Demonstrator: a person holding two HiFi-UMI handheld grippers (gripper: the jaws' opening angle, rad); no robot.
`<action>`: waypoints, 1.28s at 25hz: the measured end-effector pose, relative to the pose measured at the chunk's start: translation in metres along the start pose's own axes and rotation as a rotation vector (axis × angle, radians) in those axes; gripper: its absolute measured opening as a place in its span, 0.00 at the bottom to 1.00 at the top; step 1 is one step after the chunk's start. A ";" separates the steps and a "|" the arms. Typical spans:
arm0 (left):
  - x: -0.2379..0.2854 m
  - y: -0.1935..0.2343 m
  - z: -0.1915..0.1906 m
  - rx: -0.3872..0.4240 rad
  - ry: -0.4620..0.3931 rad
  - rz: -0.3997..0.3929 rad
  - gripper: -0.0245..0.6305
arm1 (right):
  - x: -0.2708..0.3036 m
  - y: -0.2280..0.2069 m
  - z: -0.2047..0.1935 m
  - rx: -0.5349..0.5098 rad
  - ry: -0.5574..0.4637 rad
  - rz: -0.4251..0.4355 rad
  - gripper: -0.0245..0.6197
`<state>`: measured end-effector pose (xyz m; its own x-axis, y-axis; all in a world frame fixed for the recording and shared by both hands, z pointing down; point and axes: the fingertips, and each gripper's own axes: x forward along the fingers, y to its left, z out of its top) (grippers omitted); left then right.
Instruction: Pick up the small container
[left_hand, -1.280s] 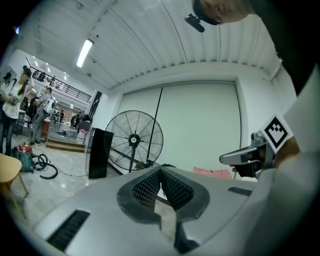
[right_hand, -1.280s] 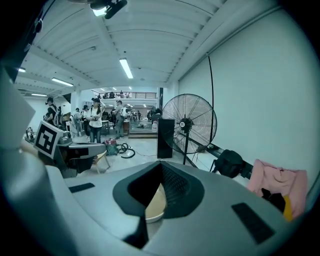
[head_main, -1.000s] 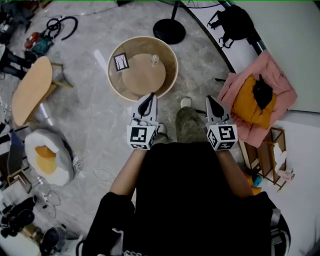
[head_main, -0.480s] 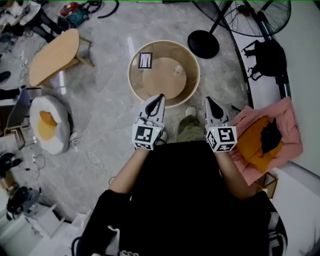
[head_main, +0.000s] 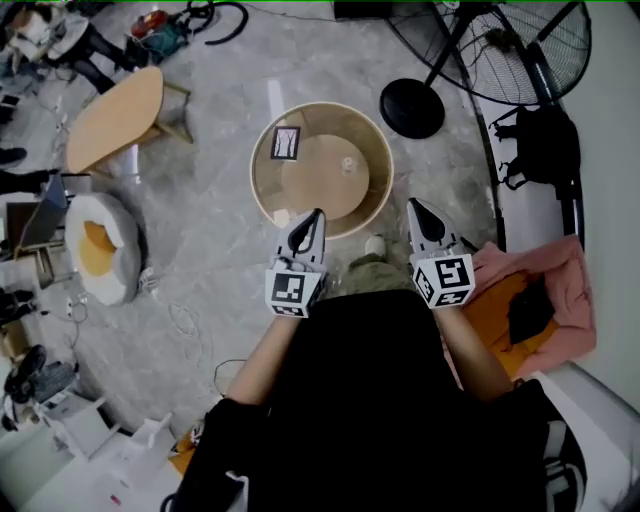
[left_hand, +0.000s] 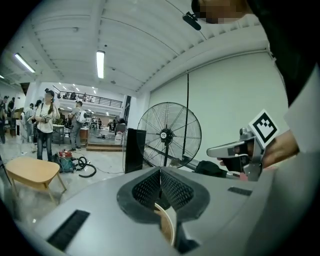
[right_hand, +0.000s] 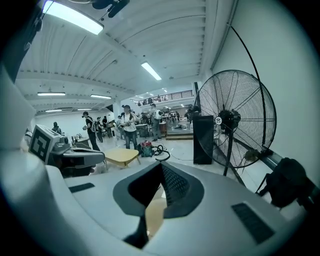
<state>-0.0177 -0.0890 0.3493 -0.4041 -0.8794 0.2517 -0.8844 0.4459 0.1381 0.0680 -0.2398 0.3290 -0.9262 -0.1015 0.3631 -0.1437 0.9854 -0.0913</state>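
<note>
- No legible text, number or brand appears in any view.
- The cubes on the left gripper (head_main: 316, 213) and right gripper (head_main: 413, 203) carry only square black-and-white coded markers.
- The card (head_main: 286, 142) on the round table (head_main: 262, 190) has unreadable print.

- The round table (head_main: 258, 185) has a rim running all the way round its top, so the way in is from above.
- On top, the small container (head_main: 348, 167) stands right of centre with bare wood on every side; a framed card (head_main: 286, 143) lies at the far left, well apart.
- The left gripper (head_main: 318, 212) reaches the near rim and the right gripper (head_main: 412, 203) hangs just outside it; nothing stands between either and the container.
- Far right, the fan base (head_main: 412, 107) sits just beside the table.
- A black bag (head_main: 545, 150) and pink cloth (head_main: 572, 280) crowd the right wall.
- Left of the table the floor lies open; the wooden side table (head_main: 115, 115) stands well apart.
</note>
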 end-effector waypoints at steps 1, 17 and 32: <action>0.003 0.001 -0.001 -0.003 0.006 0.017 0.07 | 0.005 -0.003 0.001 0.001 0.003 0.015 0.06; 0.100 0.035 -0.095 -0.134 0.152 0.133 0.07 | 0.112 -0.065 -0.051 0.036 0.118 0.085 0.06; 0.211 0.109 -0.221 -0.133 0.132 0.113 0.28 | 0.218 -0.058 -0.164 0.040 0.228 0.166 0.06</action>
<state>-0.1483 -0.1891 0.6296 -0.4569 -0.7971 0.3948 -0.7932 0.5660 0.2247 -0.0688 -0.2966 0.5658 -0.8366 0.0987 0.5389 -0.0144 0.9794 -0.2016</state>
